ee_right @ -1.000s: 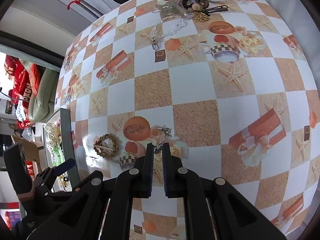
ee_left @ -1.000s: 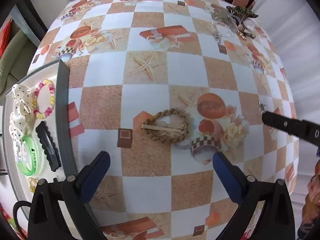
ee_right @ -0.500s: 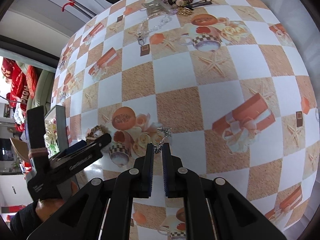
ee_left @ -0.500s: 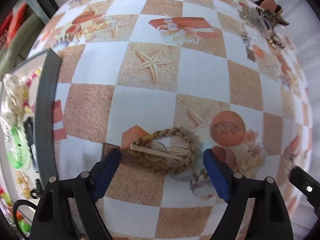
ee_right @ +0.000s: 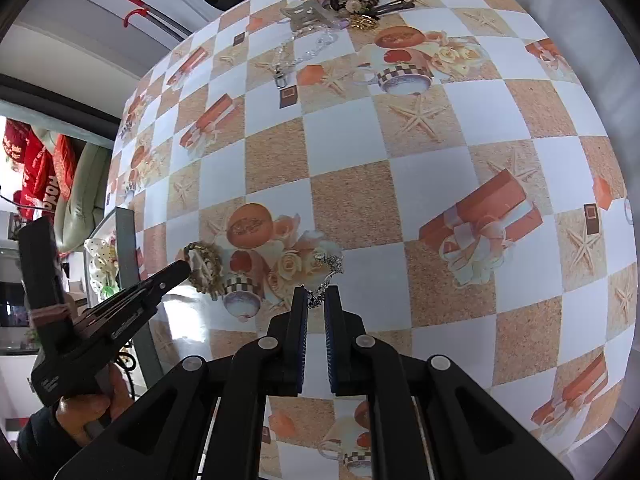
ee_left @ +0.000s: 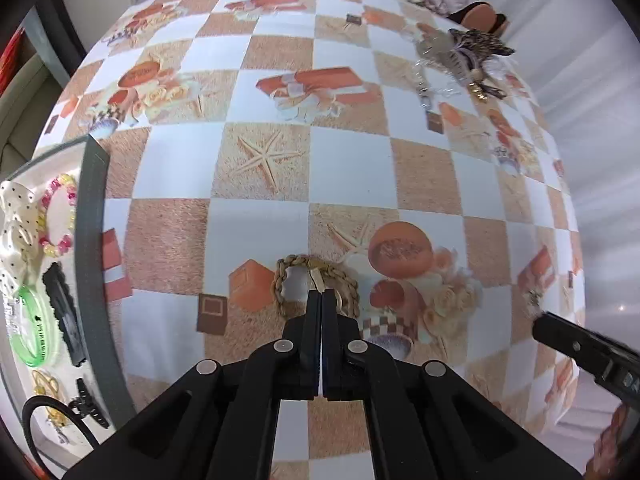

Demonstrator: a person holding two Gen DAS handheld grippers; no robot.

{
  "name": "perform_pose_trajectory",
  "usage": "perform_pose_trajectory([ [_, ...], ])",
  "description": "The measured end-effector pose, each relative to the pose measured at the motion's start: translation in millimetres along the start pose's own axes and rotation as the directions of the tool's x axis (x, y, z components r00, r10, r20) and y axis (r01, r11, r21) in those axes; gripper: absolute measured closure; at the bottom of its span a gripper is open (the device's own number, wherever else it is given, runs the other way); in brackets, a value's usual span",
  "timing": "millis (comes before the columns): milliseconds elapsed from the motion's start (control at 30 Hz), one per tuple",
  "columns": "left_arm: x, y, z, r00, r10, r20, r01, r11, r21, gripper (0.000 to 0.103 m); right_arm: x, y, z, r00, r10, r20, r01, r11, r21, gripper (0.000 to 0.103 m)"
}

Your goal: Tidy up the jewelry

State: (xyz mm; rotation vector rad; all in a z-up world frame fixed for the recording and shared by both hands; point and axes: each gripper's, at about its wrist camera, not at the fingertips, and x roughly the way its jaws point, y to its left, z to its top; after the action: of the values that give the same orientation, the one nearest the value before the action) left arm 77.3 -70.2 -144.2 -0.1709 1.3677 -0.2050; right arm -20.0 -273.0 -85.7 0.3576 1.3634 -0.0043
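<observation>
Checkered tablecloth [ee_left: 352, 168], centre frame: left gripper [ee_left: 321, 294] just snapped shut on the braided bracelet [ee_left: 316, 280], wide open a sec ago. Right gripper [ee_right: 316, 300] still pinching the silver chain [ee_right: 330, 268]. Tray [ee_left: 94, 216] w/ sorted pieces waits far left, likely next stop.

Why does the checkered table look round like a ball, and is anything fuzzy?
Both wrist views use fisheye lenses, so the flat tablecloth bulges and the corners go black. In the left wrist view, the tray and the other gripper's tip look smeared. The right wrist view is sharper, with bright glare near the tray.
</observation>
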Motion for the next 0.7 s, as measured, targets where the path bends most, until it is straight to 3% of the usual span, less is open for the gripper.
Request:
perform_pose_trajectory([
  [167, -16.0, -13.5, 13.7, 1.0, -0.025, 0.013, 0.025, 0.999, 0.022, 0.1, -4.0, 9.1, -3.6, 1.0, 0.005, 0.002, -0.005, 1.0, -0.011, 0.094],
  [367, -46.5, 8.2, -9.7, 1.0, -0.015, 0.025, 0.015, 1.0, -0.001, 0.099, -5.4, 21.1, -9.9, 1.0, 0.004, -0.009, -0.004, 1.0, -0.027, 0.094],
  [500, -57.6, 26.0, -28.6, 0.999, -0.007, -0.037, 0.005, 0.999, -0.049, 0.099, -6.2, 25.9, -15.3, 1.0, 0.008, -0.014, -0.008, 1.0, -0.025, 0.094],
  [600, -47.0, 26.9, -30.3, 0.997, 0.018, -0.073, -0.022, 0.999, -0.042, 0.099, -5.6, 25.1, -18.2, 1.0, 0.01, -0.019, -0.01, 1.0, -0.019, 0.094],
  [700, -39.6, 26.2, -29.8, 0.996, -0.002, -0.089, -0.001, 0.999, -0.038, 0.099, -6.2, 20.0, -20.5, 1.0, 0.011, -0.021, -0.012, 1.0, -0.003, 0.094],
])
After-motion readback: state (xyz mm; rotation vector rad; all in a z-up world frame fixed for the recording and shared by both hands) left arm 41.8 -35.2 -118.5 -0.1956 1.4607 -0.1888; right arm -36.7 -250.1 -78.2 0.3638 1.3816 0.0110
